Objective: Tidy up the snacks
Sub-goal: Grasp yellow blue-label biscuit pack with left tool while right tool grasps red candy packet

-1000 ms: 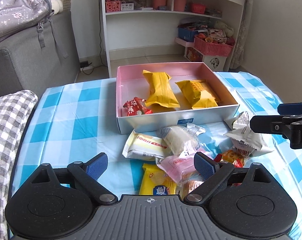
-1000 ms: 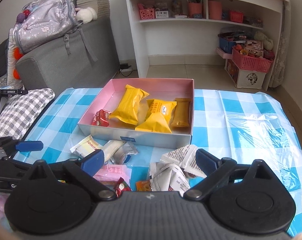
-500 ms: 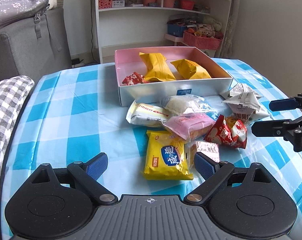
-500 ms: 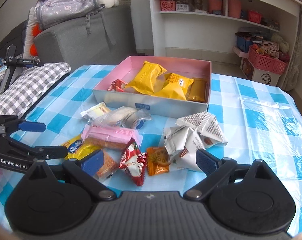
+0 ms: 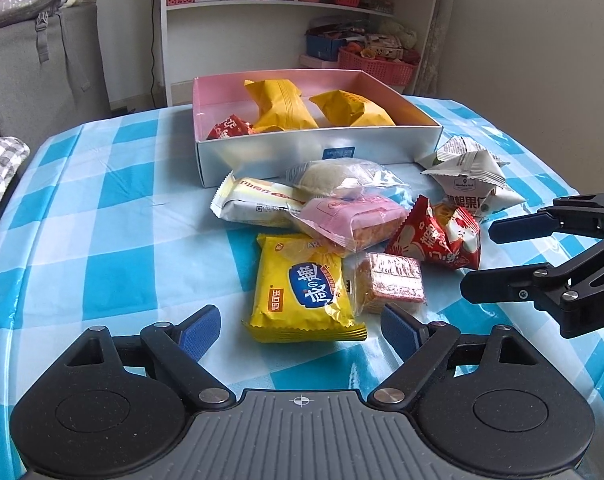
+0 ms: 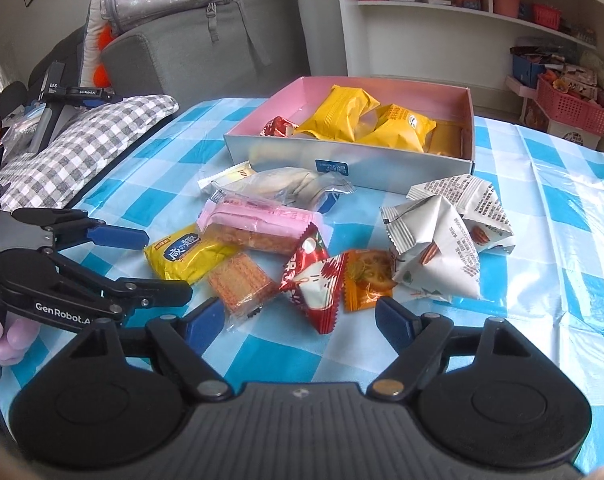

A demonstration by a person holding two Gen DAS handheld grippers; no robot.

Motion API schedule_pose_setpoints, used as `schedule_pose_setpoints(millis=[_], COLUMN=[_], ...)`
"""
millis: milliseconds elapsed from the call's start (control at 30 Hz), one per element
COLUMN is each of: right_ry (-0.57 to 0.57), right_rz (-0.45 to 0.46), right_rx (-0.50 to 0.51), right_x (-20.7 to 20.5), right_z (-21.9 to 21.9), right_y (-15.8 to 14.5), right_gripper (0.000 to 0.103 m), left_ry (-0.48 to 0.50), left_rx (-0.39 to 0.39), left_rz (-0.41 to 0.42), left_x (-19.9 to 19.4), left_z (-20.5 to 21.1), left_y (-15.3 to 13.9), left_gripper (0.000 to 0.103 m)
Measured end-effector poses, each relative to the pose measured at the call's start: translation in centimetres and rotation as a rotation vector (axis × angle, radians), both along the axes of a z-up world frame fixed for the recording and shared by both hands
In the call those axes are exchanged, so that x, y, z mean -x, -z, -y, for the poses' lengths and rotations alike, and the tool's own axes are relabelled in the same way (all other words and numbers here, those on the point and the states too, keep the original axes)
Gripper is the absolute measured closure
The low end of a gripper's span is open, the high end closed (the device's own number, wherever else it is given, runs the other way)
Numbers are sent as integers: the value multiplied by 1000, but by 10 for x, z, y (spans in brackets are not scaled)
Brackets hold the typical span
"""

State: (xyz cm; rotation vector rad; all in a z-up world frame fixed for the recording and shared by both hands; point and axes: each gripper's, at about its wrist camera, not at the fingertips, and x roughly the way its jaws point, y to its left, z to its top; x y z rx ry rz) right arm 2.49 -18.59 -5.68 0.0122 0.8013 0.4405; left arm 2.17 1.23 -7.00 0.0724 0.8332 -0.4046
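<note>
A pink-lined box [image 5: 314, 152] [image 6: 342, 160] holds yellow packs [image 5: 282, 106] and a small red pack [image 5: 228, 128]. In front of it lies a pile of loose snacks: a yellow biscuit pack [image 5: 302, 292] [image 6: 186, 258], a pink pack [image 5: 350, 220] [image 6: 258, 220], a red pack [image 5: 438, 236] [image 6: 314, 280], a clear-wrapped wafer [image 5: 394, 284] [image 6: 240, 282], white triangular packs [image 5: 466, 184] [image 6: 434, 248] and an orange pack [image 6: 366, 276]. My left gripper [image 5: 300, 332] is open and empty, just short of the yellow biscuit pack. My right gripper [image 6: 300, 322] is open and empty, just short of the red pack.
The table carries a blue-and-white checked cloth [image 5: 102, 220]. A grey sofa [image 6: 206, 48] with a backpack and a checked cushion [image 6: 74, 140] stands at the left. A white shelf unit [image 5: 294, 20] and a red basket [image 5: 376, 66] stand beyond the table.
Both grippers have drawn back toward the near edge and dropped lower, so more of the snack pile shows. Both stay open and empty.
</note>
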Motion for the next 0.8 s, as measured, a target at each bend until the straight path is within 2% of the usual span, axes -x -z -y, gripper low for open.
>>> schedule_pose_setpoints(millis=[167,233,667,800], right_ry=[8,12,51,52], right_rz=[-19,-29,-43,-44], right_rx=[-16,-16,-15,-17], right_x=[-4,-7,-18,-19], right_z=[-1,-2,-4,-4], right_y=[4,6,12,11], right_gripper=[37,42,51,58], left_ry=[-24,-32,-56,-56], left_rx=[22,35,40,34], left_rz=[-23,-28,-29,-31], left_x=[-8,-11,-19,-19], left_z=[-1,-1,0,1], left_y=[4,5,6,5], left_gripper=[32,34,46,49])
